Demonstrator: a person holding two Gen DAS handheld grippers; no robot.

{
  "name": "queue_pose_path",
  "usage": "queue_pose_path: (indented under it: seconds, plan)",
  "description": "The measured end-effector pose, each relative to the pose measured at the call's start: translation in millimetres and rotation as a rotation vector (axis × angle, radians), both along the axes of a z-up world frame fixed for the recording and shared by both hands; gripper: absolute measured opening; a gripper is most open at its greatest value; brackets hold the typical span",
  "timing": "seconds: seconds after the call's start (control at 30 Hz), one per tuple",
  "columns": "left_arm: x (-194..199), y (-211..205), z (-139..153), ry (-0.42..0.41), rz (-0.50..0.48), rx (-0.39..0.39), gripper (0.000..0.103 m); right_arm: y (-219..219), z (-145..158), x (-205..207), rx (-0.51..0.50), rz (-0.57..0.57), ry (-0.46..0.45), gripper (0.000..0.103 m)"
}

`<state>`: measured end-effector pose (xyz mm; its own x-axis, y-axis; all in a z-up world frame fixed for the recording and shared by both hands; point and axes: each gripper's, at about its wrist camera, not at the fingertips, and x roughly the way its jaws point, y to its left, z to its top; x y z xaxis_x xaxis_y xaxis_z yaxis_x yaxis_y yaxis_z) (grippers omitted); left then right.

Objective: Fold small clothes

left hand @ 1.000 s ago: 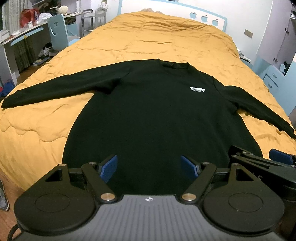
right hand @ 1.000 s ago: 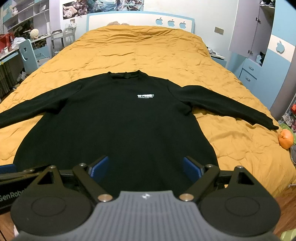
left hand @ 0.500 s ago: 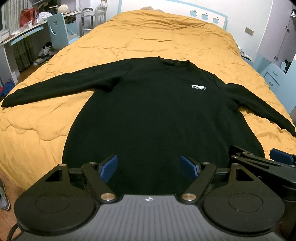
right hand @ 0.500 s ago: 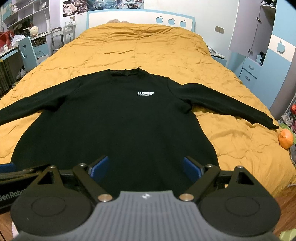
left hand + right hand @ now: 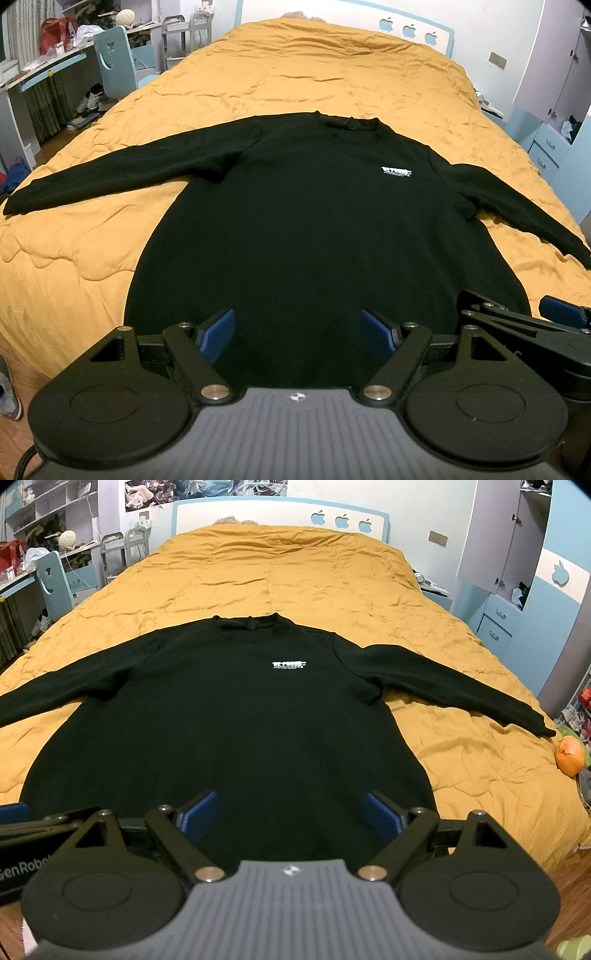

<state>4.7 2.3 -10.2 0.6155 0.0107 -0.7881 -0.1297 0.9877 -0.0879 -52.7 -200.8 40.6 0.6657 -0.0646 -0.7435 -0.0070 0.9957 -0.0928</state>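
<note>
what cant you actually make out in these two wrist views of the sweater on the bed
- Bottom hem of the black sweater: hidden in both wrist views behind the left gripper and right gripper.
- Small line under the white chest print: too small to read; in the left view the whole print blurs.
- Right sleeve cuff: cut off by the left view's edge.
- Left sleeve cuff: cut off by the right view's edge.

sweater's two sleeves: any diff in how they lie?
In the right wrist view, the right-side sleeve ends at the bed edge near an orange object; the left-side sleeve runs out of frame. In the left wrist view, that left-side sleeve lies straighter, the other angles nearer. Both lie flat, unfolded, on the yellow quilt.
</note>
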Motion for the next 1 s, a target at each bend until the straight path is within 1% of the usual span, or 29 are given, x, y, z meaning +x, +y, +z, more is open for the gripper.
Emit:
queue_pose_path:
  seconds: [0.8,0.9,1.0]
  plan:
    - [5,1,-4,0.015,-0.001,-0.005,0.091,2,-4,4,-0.013,0.000,0.007,0.083]
    - [7,6,-6,0.009,-0.009,-0.033,0.091,1,-5,5,-0.002,-0.003,0.003,0.083]
    - [6,18,-8,-0.024,-0.024,-0.099,0.091,3,-5,7,-0.008,0.007,-0.004,0.083]
